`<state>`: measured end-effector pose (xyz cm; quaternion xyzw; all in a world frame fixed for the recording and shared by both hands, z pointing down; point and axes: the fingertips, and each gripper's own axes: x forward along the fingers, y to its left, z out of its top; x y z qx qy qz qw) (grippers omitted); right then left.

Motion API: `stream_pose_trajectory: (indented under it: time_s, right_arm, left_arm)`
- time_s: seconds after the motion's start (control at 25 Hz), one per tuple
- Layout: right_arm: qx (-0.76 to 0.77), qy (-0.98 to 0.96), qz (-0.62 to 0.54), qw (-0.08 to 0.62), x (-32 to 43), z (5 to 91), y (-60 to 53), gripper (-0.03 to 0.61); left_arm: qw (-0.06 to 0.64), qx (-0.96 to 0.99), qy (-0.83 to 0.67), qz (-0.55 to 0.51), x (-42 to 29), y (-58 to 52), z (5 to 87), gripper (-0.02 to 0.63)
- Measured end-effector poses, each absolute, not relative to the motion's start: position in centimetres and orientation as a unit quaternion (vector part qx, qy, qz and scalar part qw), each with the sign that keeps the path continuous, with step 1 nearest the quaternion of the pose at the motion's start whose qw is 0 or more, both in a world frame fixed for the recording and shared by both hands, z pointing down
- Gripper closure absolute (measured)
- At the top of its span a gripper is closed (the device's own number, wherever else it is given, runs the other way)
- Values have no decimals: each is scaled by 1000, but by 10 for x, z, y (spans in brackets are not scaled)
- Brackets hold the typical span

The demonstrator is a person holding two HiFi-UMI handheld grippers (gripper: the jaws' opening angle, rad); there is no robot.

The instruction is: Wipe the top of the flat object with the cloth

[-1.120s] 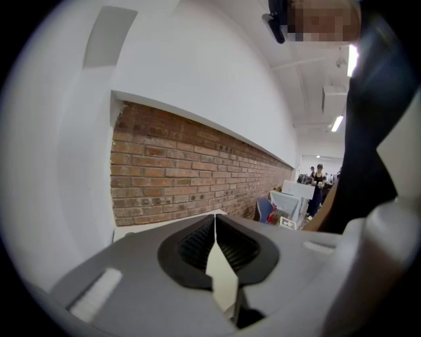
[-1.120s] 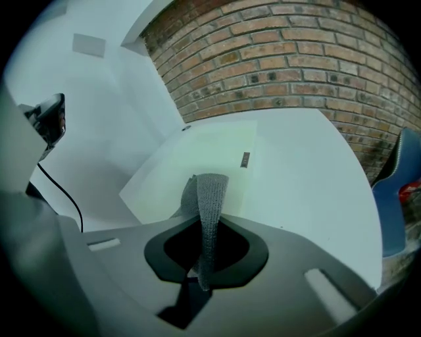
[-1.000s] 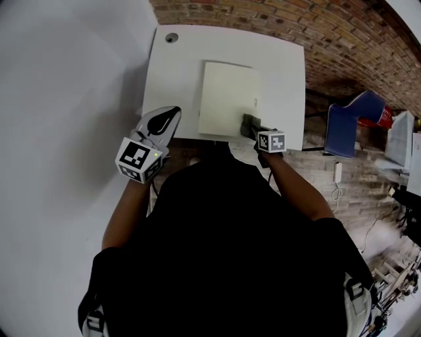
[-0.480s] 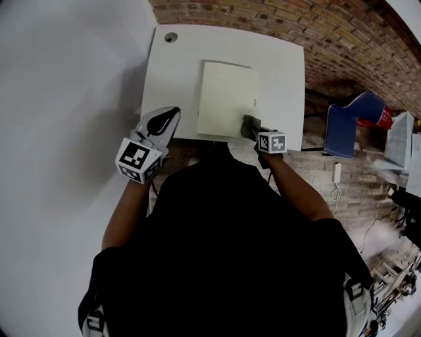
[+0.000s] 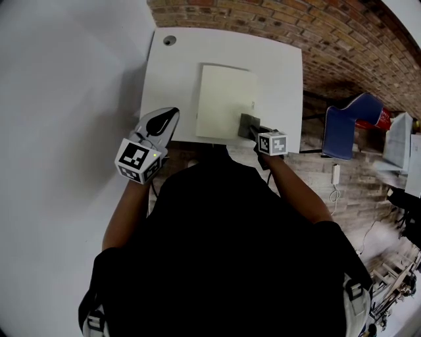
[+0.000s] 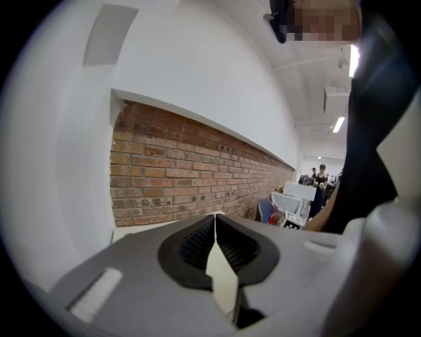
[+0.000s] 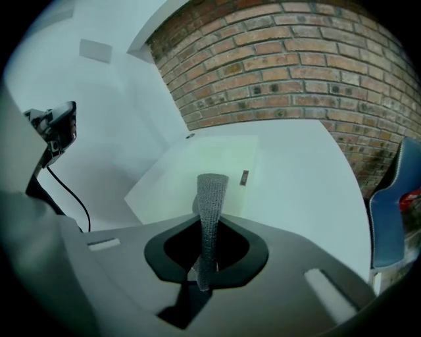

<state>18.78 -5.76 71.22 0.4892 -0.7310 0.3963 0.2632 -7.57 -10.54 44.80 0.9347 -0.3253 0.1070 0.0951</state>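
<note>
Two grippers are in play: we are holding the left gripper (image 5: 172, 113) pressed together and empty off the table's (image 5: 177, 72) near-left edge, and we are pinching the cloth (image 5: 247, 124), seemingly soft and limp, by one bunched end in the right gripper (image 5: 254, 131) over the stiff-looking flat object's (image 5: 227, 99) near-right corner.

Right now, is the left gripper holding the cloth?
No: the left gripper has its jaws closed together on nothing, while the grey cloth is pinched in the right gripper.

Open tabletop (image 5: 172, 79) flanks the flat object (image 5: 223, 95) both sides; brick wall (image 5: 263, 20) stands behind.
</note>
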Motion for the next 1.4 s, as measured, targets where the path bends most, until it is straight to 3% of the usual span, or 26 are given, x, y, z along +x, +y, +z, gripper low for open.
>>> stream_pose_trajectory:
  time_s: [0.88, 1.4]
  right_arm:
    - [555, -783, 245, 138, 210, 515, -129, 566]
    - [558, -803, 179, 105, 208, 443, -130, 566]
  left_arm:
    - [98, 938, -314, 106, -65, -115, 450, 611]
    - [99, 939, -310, 107, -60, -120, 450, 611]
